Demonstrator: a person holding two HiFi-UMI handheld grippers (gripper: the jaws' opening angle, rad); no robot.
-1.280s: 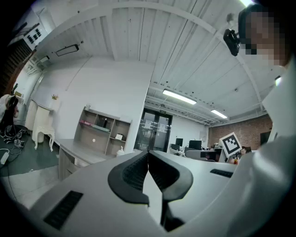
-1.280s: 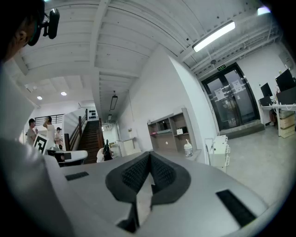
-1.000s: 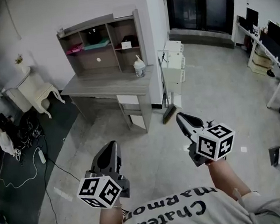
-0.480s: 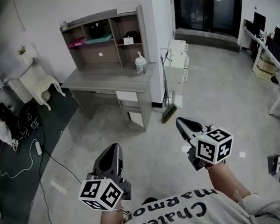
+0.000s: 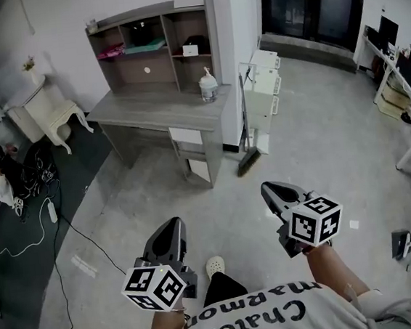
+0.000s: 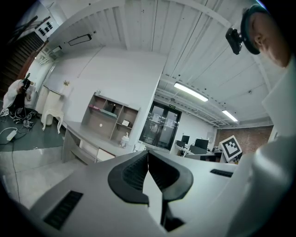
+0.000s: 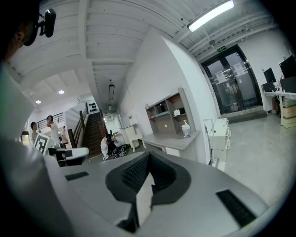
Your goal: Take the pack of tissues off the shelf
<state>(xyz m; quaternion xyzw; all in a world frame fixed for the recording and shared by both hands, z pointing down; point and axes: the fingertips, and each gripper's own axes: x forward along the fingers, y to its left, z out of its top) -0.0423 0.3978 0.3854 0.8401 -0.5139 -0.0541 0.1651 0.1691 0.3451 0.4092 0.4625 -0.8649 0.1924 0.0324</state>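
From here I can't tell which small thing in the shelf (image 5: 176, 24) is the pack of tissues: a pink one (image 5: 108, 53), a teal one (image 5: 142, 48) or a white one (image 5: 190, 50). The shelf stands on a grey counter (image 5: 149, 111) against the wall. Well short of it, the left gripper (image 5: 172, 223) and right gripper (image 5: 269, 188) hang low over the pale floor (image 5: 318, 126), both clenched on nothing.

I see even, bright indoor light, w/ ceiling strips (image 6: 190, 92) glowing above & right of the left claw (image 6: 148, 153). Soft floor (image 5: 319, 133) sheen ahead of both claws. Heavy fisheye bend, dark corners; right claw (image 7: 149, 156) body close-up blurs.
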